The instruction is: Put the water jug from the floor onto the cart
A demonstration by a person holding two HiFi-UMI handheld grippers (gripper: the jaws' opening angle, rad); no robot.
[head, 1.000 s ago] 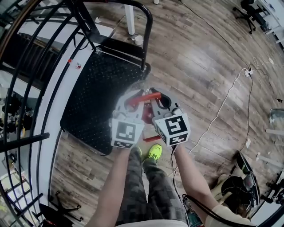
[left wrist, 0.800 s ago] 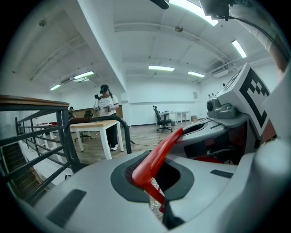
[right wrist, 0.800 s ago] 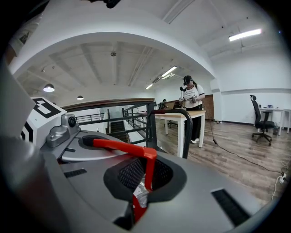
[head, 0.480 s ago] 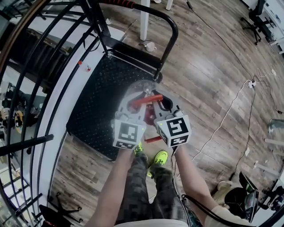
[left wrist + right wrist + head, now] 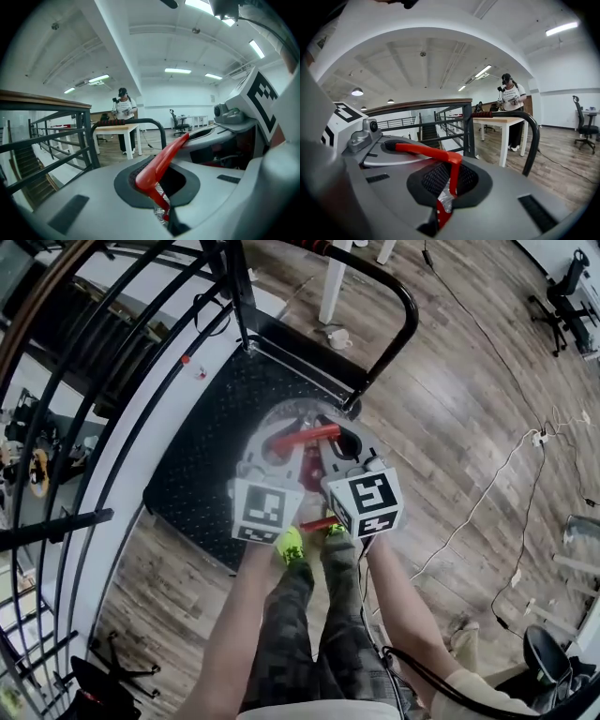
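Observation:
In the head view my left gripper [image 5: 281, 457] and right gripper [image 5: 330, 454] sit side by side, both shut on a red carrying handle [image 5: 305, 436]. Under them shows a pale translucent round shape, the water jug [image 5: 281, 416], mostly hidden by the grippers. It hangs over the near right part of the cart's black platform [image 5: 211, 456]. The cart's black push bar [image 5: 409, 320] rises just beyond. In the left gripper view the red handle [image 5: 161, 157] runs up and right from the shut left gripper [image 5: 163, 213]. The right gripper [image 5: 443, 208] clamps the red handle [image 5: 426, 151] too.
A black metal railing [image 5: 103, 381] runs along the left of the cart. A white table leg [image 5: 335, 282] and a small cup [image 5: 339, 337] stand past the push bar. Cables [image 5: 487, 484] trail over the wood floor at right. A person [image 5: 123, 110] stands behind a white table.
Both grippers, still shut on the red handle, have travelled forward with the load. They were at the cart's near right corner and now hang further over its black platform.

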